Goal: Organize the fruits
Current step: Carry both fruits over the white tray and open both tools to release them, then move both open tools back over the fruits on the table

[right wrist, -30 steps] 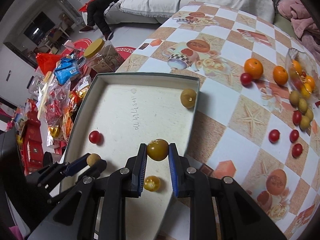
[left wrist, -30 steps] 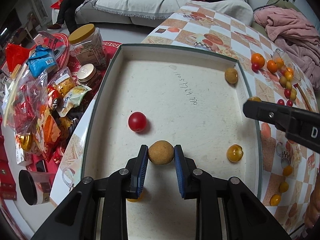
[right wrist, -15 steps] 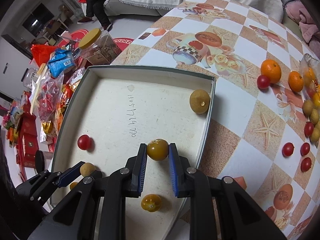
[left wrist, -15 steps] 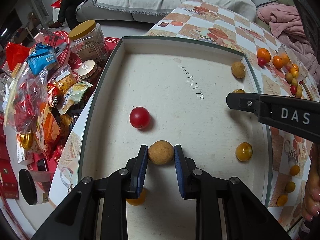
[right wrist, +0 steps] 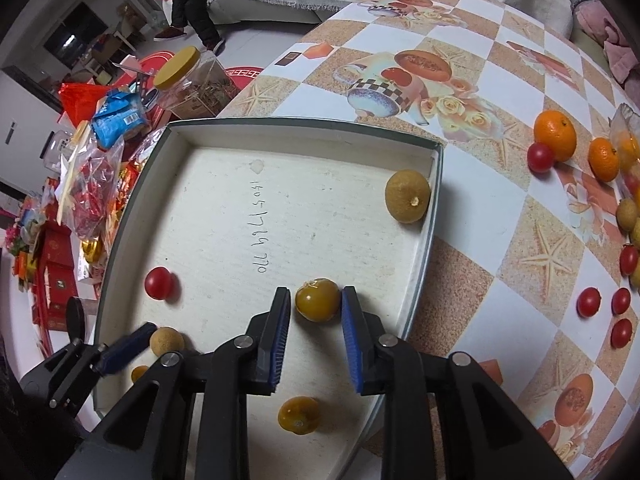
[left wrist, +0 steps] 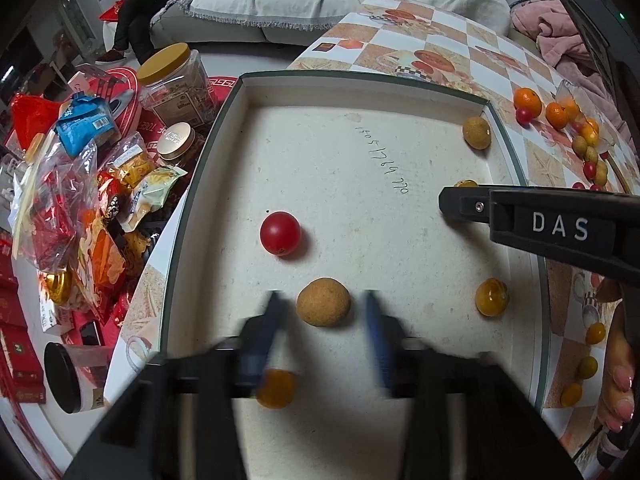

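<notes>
Tray: qty 1. Contents, both views agree:
- cherry tomato: 1
- longans: 2, far one, near one
- amber-yellow round fruits: 3, middle one, front one, left one, partly hidden.

Total in tray: 6 pcs.

On tablecloth outside tray, right wrist view:
- mandarins: 2, larger, smaller
- loose cherry tomatoes: 5 visible.

Fruit in the clear bag at frame edge: too crowded, not counted.

Beside table, left wrist view:
- yellow-lid jar: 1
- gold-lid jar: 1
- black-cap container: 1.
</notes>
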### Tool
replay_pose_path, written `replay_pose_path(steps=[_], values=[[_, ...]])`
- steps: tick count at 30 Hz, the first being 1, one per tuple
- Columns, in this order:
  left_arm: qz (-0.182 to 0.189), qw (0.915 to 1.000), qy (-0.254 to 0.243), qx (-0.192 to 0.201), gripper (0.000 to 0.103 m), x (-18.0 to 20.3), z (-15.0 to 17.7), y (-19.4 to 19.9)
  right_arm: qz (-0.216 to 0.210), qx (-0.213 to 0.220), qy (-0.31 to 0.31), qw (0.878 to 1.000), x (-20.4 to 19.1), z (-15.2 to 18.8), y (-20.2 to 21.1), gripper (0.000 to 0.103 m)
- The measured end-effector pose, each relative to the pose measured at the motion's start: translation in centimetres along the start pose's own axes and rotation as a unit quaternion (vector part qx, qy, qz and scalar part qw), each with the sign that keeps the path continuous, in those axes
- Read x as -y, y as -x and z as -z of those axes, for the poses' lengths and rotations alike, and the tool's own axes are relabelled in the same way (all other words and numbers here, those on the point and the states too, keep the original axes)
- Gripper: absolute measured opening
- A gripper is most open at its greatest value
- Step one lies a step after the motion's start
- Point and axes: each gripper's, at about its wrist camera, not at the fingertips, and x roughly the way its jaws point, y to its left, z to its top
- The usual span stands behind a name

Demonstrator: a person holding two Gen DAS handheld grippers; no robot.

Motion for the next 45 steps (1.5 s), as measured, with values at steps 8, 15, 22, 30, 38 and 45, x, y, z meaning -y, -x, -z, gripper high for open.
replay_pose_path(steps=[8,15,22,30,38,45], values=[[-0.004,0.9999,-0.009,0.009,0.071,0.6,0.2,0.6,-0.028,0.03,-0.006,0.999,-0.5,-0.1,2.0,0.08],[-0.006,0.9997,-0.023,0.008,0.071,1.8,0.0,1.2,-0.024,0.061,-0.049,0.997,1.8,0.5,4.9,0.082],[-0.002,0.9989,-0.043,0.019,0.071,4.0,-0.6,2.2,0.005,0.064,-0.112,0.992,7.1,3.5,7.1,0.082],[0.017,0.9958,-0.081,0.039,0.071,8.0,-1.5,3.8,0.053,0.051,-0.178,0.981,13.7,8.5,8.5,0.082],[0.044,0.9899,-0.124,0.052,0.071,13.0,-2.7,4.8,0.079,0.054,-0.22,0.971,18.1,11.0,9.6,0.082],[0.062,0.9835,-0.162,0.052,0.071,17.6,-4.5,3.8,0.092,0.061,-0.207,0.972,20.1,10.8,9.7,0.082]])
